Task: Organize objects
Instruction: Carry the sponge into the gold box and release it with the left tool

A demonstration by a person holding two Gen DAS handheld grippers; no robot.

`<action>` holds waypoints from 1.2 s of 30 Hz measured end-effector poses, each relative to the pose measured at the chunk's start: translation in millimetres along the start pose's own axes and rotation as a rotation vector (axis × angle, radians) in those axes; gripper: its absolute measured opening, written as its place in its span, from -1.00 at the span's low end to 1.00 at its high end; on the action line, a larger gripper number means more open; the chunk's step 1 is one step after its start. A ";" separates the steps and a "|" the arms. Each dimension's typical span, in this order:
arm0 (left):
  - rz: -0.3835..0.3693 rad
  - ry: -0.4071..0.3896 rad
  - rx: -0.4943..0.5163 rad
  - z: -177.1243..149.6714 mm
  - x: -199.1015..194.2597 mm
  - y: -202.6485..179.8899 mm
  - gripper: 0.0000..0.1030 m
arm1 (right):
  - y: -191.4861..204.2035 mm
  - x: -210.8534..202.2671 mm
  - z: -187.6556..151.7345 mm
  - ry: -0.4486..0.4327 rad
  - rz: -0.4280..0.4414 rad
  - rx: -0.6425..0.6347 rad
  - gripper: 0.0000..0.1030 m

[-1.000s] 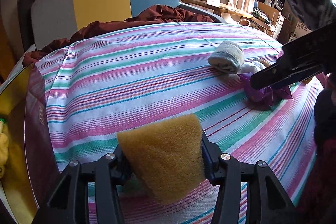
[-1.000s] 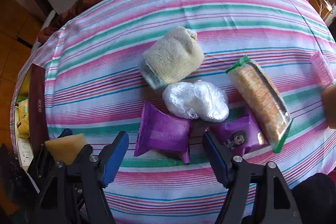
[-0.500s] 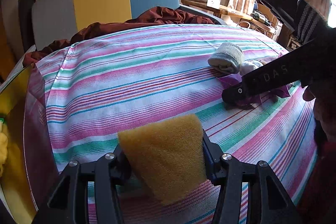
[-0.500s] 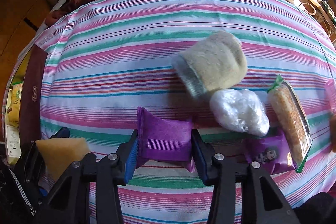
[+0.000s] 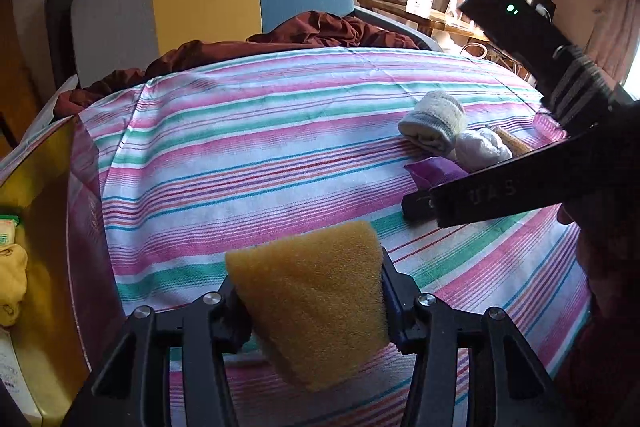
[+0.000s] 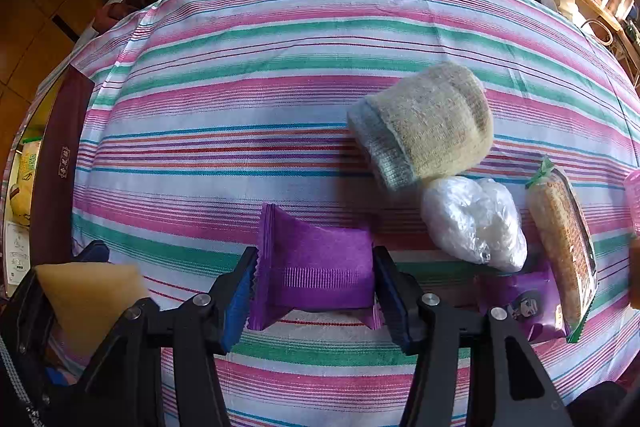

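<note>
My left gripper [image 5: 312, 291] is shut on a yellow sponge [image 5: 312, 307], held just above the near edge of the striped tablecloth [image 5: 240, 155]. That sponge [image 6: 88, 299] also shows at lower left in the right wrist view. My right gripper [image 6: 314, 279] points steeply down around a purple snack packet [image 6: 316, 267]. Both blue pads touch the packet's ends while the jaws are opening. From the left wrist view, one black finger of the right gripper [image 5: 480, 195] covers most of that packet [image 5: 436, 169].
Right of the packet lie a rolled cream sock [image 6: 424, 123], a crumpled white plastic bag [image 6: 472, 223], a long cracker pack [image 6: 564, 239] and a second purple packet [image 6: 524, 303]. An open maroon-edged box [image 6: 60, 163] holding packets stands at the table's left. A chair with brown cloth [image 5: 320, 31] is behind.
The right gripper swung left over the purple packet, closed on it, then eased a little wider. The left gripper kept still with the sponge.
</note>
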State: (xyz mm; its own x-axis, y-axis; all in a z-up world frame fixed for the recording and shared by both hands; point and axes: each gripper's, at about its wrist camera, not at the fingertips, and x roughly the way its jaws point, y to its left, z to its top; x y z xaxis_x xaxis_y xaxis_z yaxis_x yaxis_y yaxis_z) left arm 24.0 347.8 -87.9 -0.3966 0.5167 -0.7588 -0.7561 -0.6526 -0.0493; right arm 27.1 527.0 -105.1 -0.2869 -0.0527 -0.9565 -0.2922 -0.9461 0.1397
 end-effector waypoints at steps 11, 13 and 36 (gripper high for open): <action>-0.004 -0.085 -0.035 9.5 -66.5 11.2 0.02 | -2.3 -2.7 -2.4 -0.001 -0.006 -0.007 0.14; 0.008 -0.099 -0.050 9.9 -76.5 19.0 0.02 | 1.7 -1.7 -2.1 -0.001 -0.011 -0.011 0.14; 0.182 -0.151 -0.407 -41.3 -146.1 195.0 0.03 | 27.2 7.7 -0.2 -0.004 -0.055 -0.044 0.16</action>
State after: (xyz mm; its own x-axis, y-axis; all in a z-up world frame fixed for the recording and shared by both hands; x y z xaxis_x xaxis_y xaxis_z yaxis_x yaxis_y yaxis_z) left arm -44.0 122.2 -13.4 -0.5982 0.4289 -0.6769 -0.4131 -0.8889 -0.1981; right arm 17.1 500.8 -108.7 -0.2756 0.0011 -0.9613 -0.2668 -0.9608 0.0754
